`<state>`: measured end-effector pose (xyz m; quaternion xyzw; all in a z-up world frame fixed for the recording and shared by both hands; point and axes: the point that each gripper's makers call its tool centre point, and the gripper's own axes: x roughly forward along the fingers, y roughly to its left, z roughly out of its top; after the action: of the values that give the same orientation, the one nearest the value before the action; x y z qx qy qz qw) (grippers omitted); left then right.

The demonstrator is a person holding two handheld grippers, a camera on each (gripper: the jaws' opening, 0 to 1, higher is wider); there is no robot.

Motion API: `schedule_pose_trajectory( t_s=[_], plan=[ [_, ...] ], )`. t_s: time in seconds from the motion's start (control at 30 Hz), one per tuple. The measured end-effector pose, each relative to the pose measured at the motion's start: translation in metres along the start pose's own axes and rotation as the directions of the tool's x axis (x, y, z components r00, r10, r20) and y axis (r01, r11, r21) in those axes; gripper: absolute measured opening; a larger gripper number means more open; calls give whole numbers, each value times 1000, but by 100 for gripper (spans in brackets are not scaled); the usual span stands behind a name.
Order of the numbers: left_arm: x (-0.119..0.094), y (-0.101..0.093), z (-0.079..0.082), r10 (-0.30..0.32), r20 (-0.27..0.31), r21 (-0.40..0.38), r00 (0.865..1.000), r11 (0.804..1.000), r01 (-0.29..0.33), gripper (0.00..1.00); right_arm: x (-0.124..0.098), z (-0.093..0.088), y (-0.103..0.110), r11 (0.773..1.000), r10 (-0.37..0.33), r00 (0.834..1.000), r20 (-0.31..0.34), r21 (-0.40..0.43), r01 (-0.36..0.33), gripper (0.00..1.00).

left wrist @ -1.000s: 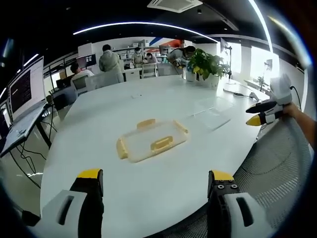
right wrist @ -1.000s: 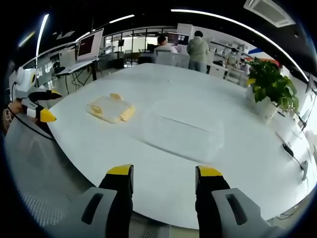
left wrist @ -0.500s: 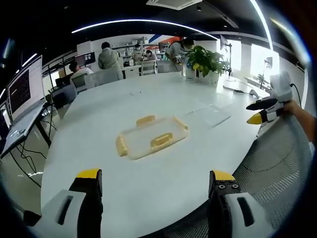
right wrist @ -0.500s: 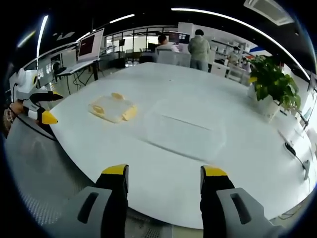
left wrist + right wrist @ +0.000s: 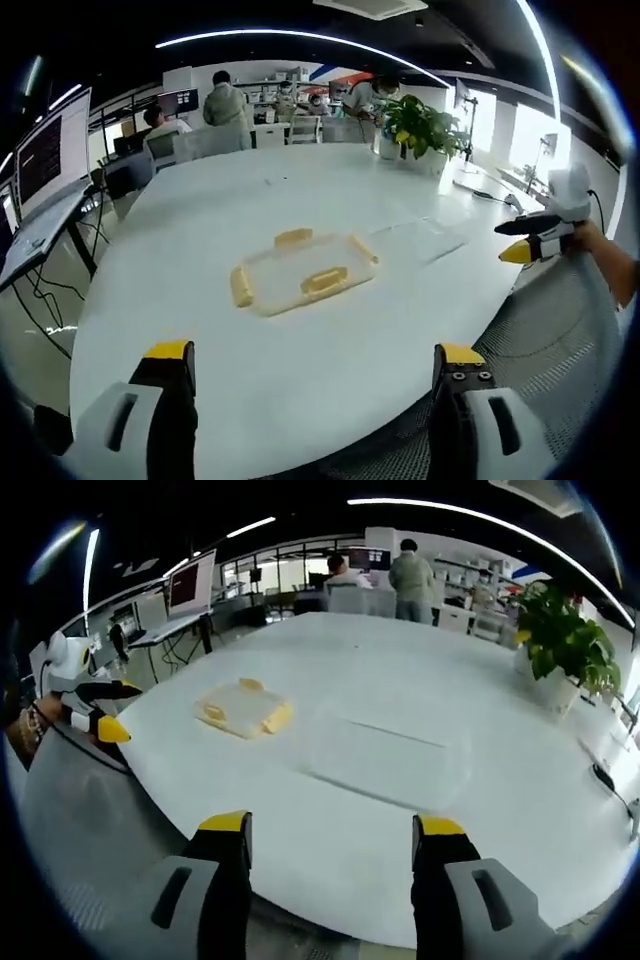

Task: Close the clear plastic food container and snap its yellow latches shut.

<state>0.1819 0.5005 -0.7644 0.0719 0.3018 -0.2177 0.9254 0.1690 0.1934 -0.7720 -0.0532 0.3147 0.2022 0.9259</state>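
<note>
A clear lid with yellow latches (image 5: 302,277) lies flat on the round white table (image 5: 200,240), ahead of my open left gripper (image 5: 312,370). To its right sits the clear container base (image 5: 420,238), faint against the table. In the right gripper view the base (image 5: 385,755) lies just ahead of my open right gripper (image 5: 330,838), and the lid (image 5: 245,709) is farther left. Each gripper holds nothing. The right gripper (image 5: 535,240) shows at the table's right edge, and the left gripper (image 5: 95,710) at the left edge.
A potted plant (image 5: 418,128) stands at the far side of the table, with cables (image 5: 490,195) near it. Monitors (image 5: 45,160) stand on a desk to the left. Several people (image 5: 228,105) work at desks behind. A mesh chair back (image 5: 555,330) is near the right edge.
Both cameras have drawn back and lifted slightly, so the table looks a little smaller. The lid and the base have not moved. Both grippers stay open.
</note>
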Motion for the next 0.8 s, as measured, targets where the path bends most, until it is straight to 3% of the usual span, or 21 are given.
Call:
schedule_pose_trajectory(
  t_s=[0.23,0.57,0.67,0.8],
  plan=[
    [-3,4,9,-1,22,-69,1000,998,2,99,3,15,-2,999,33,999,26,12,-33,63],
    [2,15,32,4,57,-31,998,1000,-2,99,18,44,-3,996,75,996,48,-58,-72,63],
    [6,5,51,-94,134,-10,986,995,97,99,25,57,-2,992,92,994,65,-87,-86,63],
    [10,11,60,-108,144,-30,984,993,114,99,36,69,-5,989,98,992,79,-120,-89,64]
  ],
)
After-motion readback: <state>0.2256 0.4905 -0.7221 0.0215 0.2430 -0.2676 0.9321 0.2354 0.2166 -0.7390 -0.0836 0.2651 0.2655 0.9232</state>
